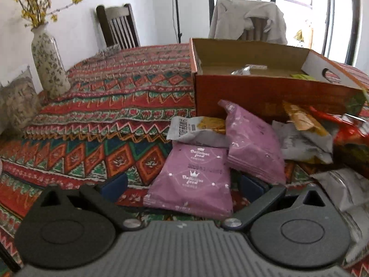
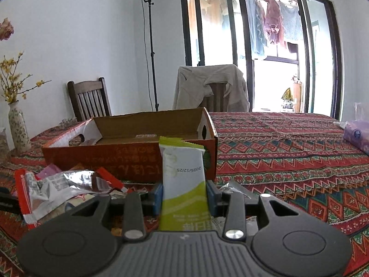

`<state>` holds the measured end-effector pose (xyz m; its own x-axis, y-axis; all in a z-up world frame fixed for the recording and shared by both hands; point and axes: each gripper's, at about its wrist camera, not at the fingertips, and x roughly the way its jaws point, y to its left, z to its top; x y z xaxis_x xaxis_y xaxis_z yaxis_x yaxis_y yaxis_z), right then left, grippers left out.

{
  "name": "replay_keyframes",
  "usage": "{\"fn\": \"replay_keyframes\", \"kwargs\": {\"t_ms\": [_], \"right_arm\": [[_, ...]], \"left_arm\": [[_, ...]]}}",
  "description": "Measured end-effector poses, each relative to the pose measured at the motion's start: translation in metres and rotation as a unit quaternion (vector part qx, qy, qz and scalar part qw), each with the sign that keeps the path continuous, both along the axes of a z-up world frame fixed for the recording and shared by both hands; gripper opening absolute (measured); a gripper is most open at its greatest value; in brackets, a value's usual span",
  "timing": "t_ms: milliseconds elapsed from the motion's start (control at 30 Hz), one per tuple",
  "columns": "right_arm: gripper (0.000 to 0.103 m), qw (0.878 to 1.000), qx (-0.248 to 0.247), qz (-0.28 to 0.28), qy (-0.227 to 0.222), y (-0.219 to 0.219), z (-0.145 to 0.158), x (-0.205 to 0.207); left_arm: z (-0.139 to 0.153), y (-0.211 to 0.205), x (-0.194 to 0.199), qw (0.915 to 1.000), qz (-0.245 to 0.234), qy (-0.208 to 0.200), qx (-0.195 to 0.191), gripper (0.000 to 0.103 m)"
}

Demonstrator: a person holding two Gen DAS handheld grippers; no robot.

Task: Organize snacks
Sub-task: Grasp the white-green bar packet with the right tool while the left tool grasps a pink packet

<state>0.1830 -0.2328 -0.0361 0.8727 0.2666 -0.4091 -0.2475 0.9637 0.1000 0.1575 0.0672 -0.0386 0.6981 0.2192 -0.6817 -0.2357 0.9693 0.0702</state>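
Observation:
My left gripper (image 1: 184,184) is open, its blue pads on either side of a purple snack packet (image 1: 191,180) lying on the patterned tablecloth. A second purple packet (image 1: 251,143) leans beside it, in a pile with white, yellow and red packets (image 1: 302,136). The open cardboard box (image 1: 253,92) stands behind the pile with a few packets inside. My right gripper (image 2: 184,195) is shut on a green and white snack packet (image 2: 183,175), held upright in front of the box (image 2: 129,161).
A floral vase (image 1: 49,64) with yellow flowers stands at the table's far left. Two chairs (image 2: 90,99) stand behind the table, one draped with a jacket (image 2: 207,85). A purple tissue pack (image 2: 356,135) lies at the right edge. Foil and red wrappers (image 2: 57,184) lie left of my right gripper.

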Motion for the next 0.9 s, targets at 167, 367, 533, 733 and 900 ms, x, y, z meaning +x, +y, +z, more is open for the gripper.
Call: {"fn": "replay_keyframes", "kwargs": {"t_ms": [167,367,533,733,900], "right_arm": [[0.037,1.0,0.001,0.001,-0.002,-0.001,0.0,-0.001],[0.037,1.0,0.004,0.002,-0.002,-0.001,-0.001,-0.002],[0.037,1.0,0.007,0.001,-0.004,-0.002,-0.001,-0.003],[0.037,1.0,0.008,0.001,-0.009,-0.002,-0.001,-0.005],[0.037,1.0,0.006,0.0,-0.016,-0.002,0.0,-0.008]], "left_arm": [[-0.002,0.007,0.006,0.9993,0.016,-0.01,-0.032,0.101],[0.004,0.001,0.0,0.9993,-0.006,-0.028,-0.023,0.062],[0.003,-0.008,-0.015,0.999,-0.021,-0.04,-0.002,0.061],[0.011,-0.005,-0.04,0.9976,-0.016,-0.067,-0.007,0.061],[0.03,0.003,-0.062,0.994,-0.005,-0.108,-0.017,0.061]]}}
